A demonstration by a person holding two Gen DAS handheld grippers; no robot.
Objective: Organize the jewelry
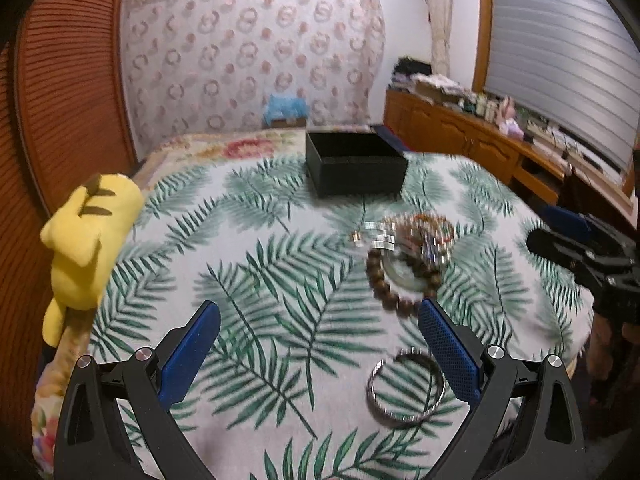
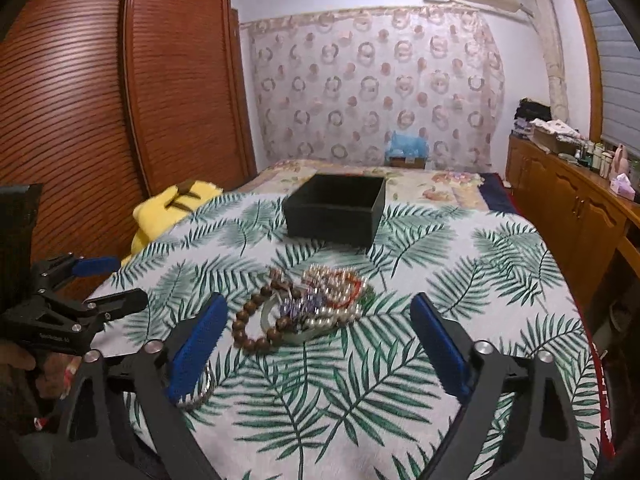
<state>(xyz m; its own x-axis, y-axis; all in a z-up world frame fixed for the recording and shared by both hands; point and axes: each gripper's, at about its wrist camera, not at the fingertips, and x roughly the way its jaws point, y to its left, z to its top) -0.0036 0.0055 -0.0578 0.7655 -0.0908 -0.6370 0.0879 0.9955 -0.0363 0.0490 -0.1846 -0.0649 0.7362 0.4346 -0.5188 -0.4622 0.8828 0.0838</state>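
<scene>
Both tongs, left gripper (image 1: 320, 312) & right gripper (image 2: 318, 306), released; gripper lettering unreadable.

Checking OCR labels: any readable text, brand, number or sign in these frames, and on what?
None can be read.
Left gripper: small pale lettering on its black body, too blurred to read.
Open black rectangular box: no marking visible.
Bottles on the wooden cabinet: labels too small to read.

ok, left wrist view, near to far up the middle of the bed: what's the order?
Silver bangle → wooden bead bracelet → tangled jewelry pile → open black box → blue item against the patterned curtain.
</scene>
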